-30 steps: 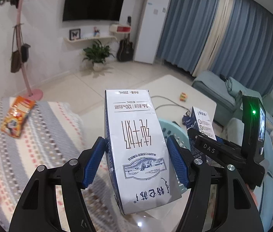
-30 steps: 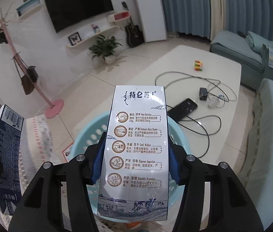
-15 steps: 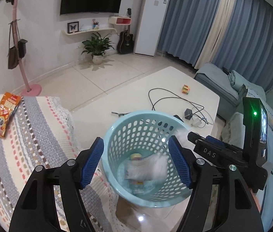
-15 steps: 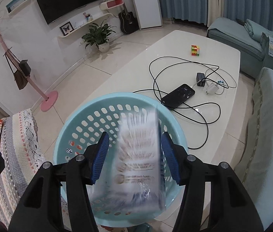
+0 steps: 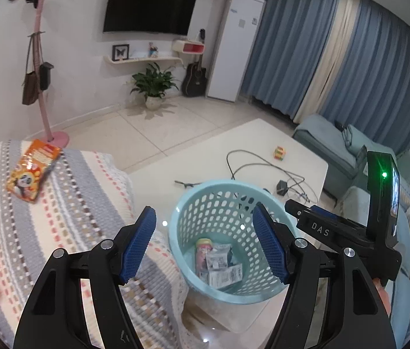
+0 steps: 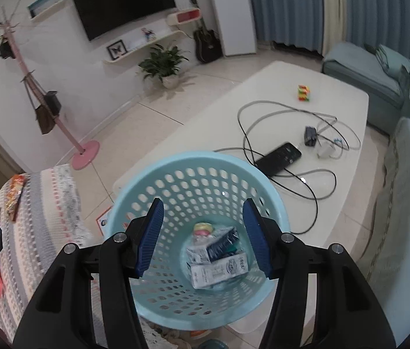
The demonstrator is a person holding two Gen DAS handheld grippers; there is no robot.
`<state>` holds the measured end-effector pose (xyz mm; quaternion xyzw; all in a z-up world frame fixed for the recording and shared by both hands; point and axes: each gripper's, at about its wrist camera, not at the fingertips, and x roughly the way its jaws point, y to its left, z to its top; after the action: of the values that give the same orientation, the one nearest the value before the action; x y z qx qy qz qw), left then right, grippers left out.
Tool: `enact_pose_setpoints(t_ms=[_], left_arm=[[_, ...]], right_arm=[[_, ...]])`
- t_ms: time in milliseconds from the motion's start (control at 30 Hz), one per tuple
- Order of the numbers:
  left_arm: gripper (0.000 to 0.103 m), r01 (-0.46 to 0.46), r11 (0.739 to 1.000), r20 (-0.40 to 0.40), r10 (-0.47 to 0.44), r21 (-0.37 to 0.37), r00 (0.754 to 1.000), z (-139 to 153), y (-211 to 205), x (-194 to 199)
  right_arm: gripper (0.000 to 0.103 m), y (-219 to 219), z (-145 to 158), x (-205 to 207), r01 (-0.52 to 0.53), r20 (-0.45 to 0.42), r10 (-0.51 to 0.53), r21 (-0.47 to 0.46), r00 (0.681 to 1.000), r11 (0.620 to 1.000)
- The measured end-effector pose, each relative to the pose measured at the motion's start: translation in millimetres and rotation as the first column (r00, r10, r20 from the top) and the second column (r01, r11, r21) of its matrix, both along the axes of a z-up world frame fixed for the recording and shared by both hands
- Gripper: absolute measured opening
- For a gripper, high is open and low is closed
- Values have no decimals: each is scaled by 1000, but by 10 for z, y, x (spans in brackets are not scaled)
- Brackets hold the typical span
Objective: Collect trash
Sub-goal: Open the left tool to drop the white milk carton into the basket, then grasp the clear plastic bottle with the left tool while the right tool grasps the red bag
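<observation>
The basket (image 6: pixel 193 174), a round tub of pale turquoise plastic with walls pierced by rows of oval holes, stood beside the near corner of the glossy white surface (image 6: pixel 292 87). At its bottom lay two boxy white-and-navy milk cartons (image 6: pixel 216 257), one resting across the other, with a small pink-and-yellow container (image 6: pixel 202 229) touching them at the far side.

The right hand-held gripper (image 6: pixel 203 237) hung above the basket's mouth, its ribbed blue pads (image 6: pixel 149 235) spread wide with nothing between them; the cartons lay well below the gap. The left hand-held gripper (image 5: pixel 205 242) was spread and empty too, over the basket's near rim, the cartons below it.

A crinkly orange snack bag (image 5: pixel 32 174) lay flat on the striped knitted cover (image 5: pixel 68 212), well apart from both. A black phone (image 6: pixel 279 158) and looped cables (image 6: pixel 292 133) lay mid-surface, a small multicoloured cube (image 6: pixel 304 93) toward its far edge.
</observation>
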<state>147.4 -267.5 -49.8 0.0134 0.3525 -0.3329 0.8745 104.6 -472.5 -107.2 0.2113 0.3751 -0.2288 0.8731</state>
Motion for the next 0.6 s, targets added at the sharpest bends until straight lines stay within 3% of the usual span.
enact_pose_setpoints(t_ms=[400, 600], left_arm=[[67, -149, 985, 80, 156, -88, 984, 438, 1030, -118], [67, -297, 950, 115, 308, -100, 944, 570, 1795, -177]], right_arm=[[53, 908, 611, 129, -199, 112, 208, -86, 972, 976], [53, 1543, 778, 314, -330, 131, 345, -123, 929, 936]])
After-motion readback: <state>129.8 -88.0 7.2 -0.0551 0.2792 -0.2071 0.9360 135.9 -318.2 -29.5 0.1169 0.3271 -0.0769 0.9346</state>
